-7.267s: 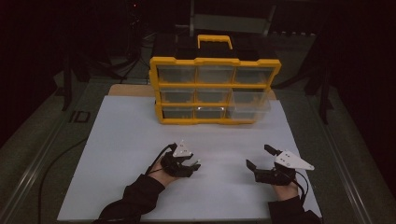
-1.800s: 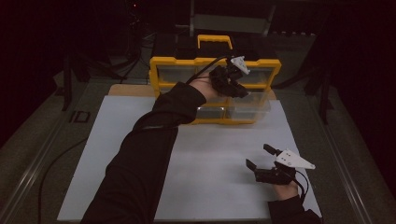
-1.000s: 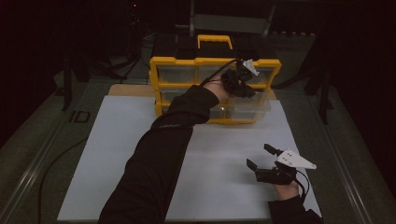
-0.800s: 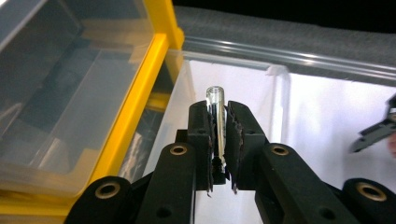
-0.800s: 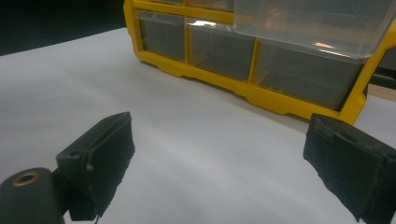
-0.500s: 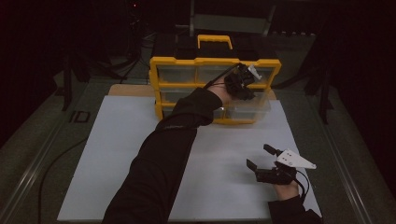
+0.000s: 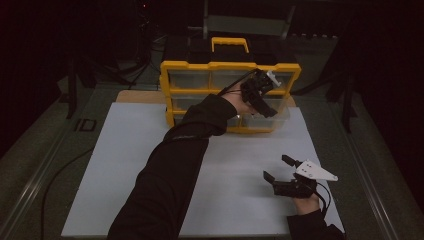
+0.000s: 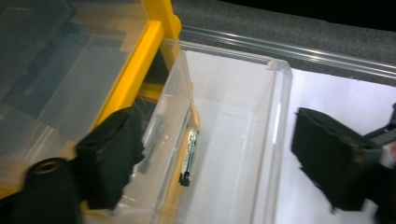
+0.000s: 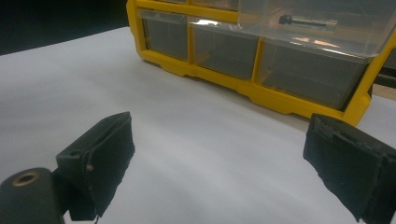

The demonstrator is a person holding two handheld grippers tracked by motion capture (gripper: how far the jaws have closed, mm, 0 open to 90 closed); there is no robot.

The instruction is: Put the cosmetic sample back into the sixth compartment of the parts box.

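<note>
A yellow organiser cabinet with clear drawers stands at the back of the white board. Its middle-right drawer is pulled out. My left gripper is held over that drawer with its jaws open. In the left gripper view the open gripper straddles the drawer's front part, where a small metal bolt lies. My right gripper rests open on the board at the front right. In the right gripper view the gripper faces the cabinet, the drawer and the bolt.
The white board covers most of the table, bordered by dark grey matting. A cable runs along the left side. The cabinet has a yellow carry handle on top.
My left arm left the board's front and reached across to the cabinet's right side. Over the last second it drifted slightly right and lower over the drawer. The right gripper stayed put.
</note>
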